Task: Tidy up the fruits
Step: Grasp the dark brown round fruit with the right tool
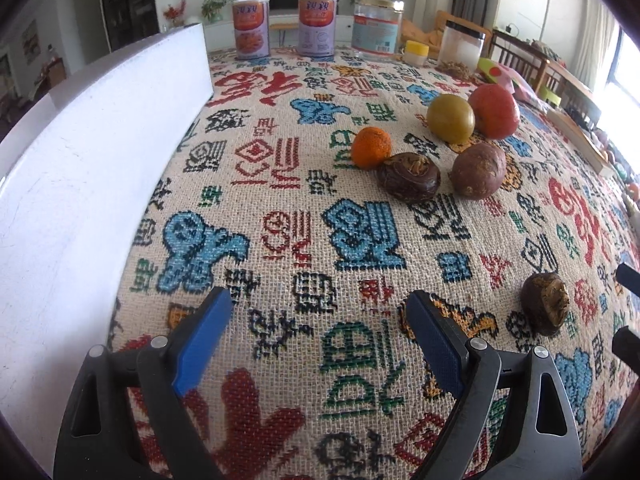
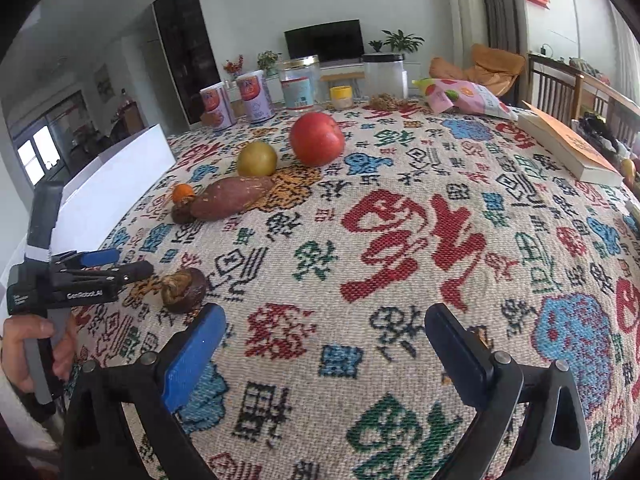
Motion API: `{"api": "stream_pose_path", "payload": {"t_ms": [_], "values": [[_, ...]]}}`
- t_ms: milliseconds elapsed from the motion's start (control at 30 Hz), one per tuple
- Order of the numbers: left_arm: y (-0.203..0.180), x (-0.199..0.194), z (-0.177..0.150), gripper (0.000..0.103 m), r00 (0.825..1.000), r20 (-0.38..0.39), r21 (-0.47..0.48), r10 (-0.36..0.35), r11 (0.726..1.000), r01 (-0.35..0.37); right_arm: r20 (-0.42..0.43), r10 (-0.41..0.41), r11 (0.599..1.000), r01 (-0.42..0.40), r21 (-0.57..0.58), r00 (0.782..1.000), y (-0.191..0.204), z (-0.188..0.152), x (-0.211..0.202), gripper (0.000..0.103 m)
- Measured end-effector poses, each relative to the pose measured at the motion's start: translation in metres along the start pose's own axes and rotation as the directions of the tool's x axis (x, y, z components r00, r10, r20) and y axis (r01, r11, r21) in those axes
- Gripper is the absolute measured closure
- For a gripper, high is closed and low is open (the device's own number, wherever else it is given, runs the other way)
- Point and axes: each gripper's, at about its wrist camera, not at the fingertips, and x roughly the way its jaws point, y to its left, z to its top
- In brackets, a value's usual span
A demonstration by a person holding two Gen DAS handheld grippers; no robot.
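Observation:
On the patterned tablecloth lie a red apple (image 1: 494,110) (image 2: 317,139), a yellow-green fruit (image 1: 451,118) (image 2: 257,159), a small orange (image 1: 371,147) (image 2: 183,192), a sweet potato (image 1: 478,171) (image 2: 231,197), a dark water chestnut (image 1: 409,177) beside the orange, and another water chestnut (image 1: 545,303) (image 2: 184,290) lying apart, nearer to me. A white box (image 1: 80,168) (image 2: 116,168) stands at the left. My left gripper (image 1: 320,304) (image 2: 116,264) is open and empty, low over the cloth left of the near chestnut. My right gripper (image 2: 324,320) is open and empty.
Two cans (image 1: 251,27) (image 1: 317,25), a glass jar (image 1: 376,26), a plastic jar (image 1: 461,50) and a small yellow-lidded tub (image 1: 416,53) stand along the far edge. A snack bag (image 2: 464,96) and a book (image 2: 568,148) lie at the far right.

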Motion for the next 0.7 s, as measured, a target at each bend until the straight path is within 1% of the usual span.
{"api": "stream_pose_path", "payload": {"t_ms": [33,67,133,200,233,267,333,400,500,567,633,700], "values": [[0.002,-0.001,0.0,0.012,1.0,0.005,-0.013,-0.014,1.0,0.014,-0.018,0.022,0.998,-0.023,-0.052,1.0,0.019,0.003,0.007,0.005],[0.001,-0.001,-0.001,0.012,1.0,0.004,-0.009,-0.01,1.0,0.01,-0.045,0.031,0.994,-0.036,-0.1,0.998,0.038,0.007,0.016,0.006],[-0.007,0.002,-0.002,0.012,0.999,-0.006,0.023,0.032,0.999,-0.032,-0.094,0.019,0.986,-0.034,-0.161,0.995,0.062,0.011,0.038,0.007],[-0.012,0.006,-0.001,0.009,0.999,-0.011,0.041,0.049,0.998,-0.049,-0.126,-0.01,0.985,-0.011,-0.169,0.992,0.072,0.012,0.059,0.016],[-0.012,0.006,0.0,0.008,0.999,-0.01,0.034,0.048,0.998,-0.048,-0.14,-0.013,0.987,-0.01,-0.162,0.99,0.073,0.012,0.067,0.029],[-0.011,0.007,0.0,0.008,0.999,-0.007,0.027,0.048,0.998,-0.048,-0.154,-0.034,0.987,0.009,-0.161,0.988,0.074,0.013,0.074,0.045],[-0.011,0.007,0.001,0.008,0.999,-0.004,0.026,0.055,0.998,-0.054,-0.12,-0.045,0.985,0.024,-0.17,0.992,0.077,0.016,0.07,0.06],[-0.011,0.008,0.001,0.008,0.998,-0.003,0.024,0.056,0.998,-0.056,-0.088,-0.052,0.989,0.039,-0.146,0.995,0.069,0.017,0.061,0.06],[-0.011,0.008,0.001,0.007,0.998,-0.003,0.024,0.056,0.998,-0.056,-0.069,-0.063,0.997,0.06,-0.047,0.996,0.034,0.021,0.045,0.06],[-0.011,0.008,0.001,0.007,0.998,-0.002,0.024,0.056,0.998,-0.056,-0.064,-0.118,0.993,0.119,0.014,0.991,0.006,0.022,0.037,0.06],[-0.01,0.008,0.001,0.007,0.998,-0.003,0.024,0.056,0.998,-0.056,-0.07,-0.183,0.98,0.188,0.07,0.981,-0.022,0.022,0.031,0.06],[-0.01,0.008,0.001,0.007,0.998,-0.003,0.024,0.056,0.998,-0.056,-0.077,-0.239,0.964,0.246,0.099,0.968,-0.042,0.019,0.026,0.06]]}}
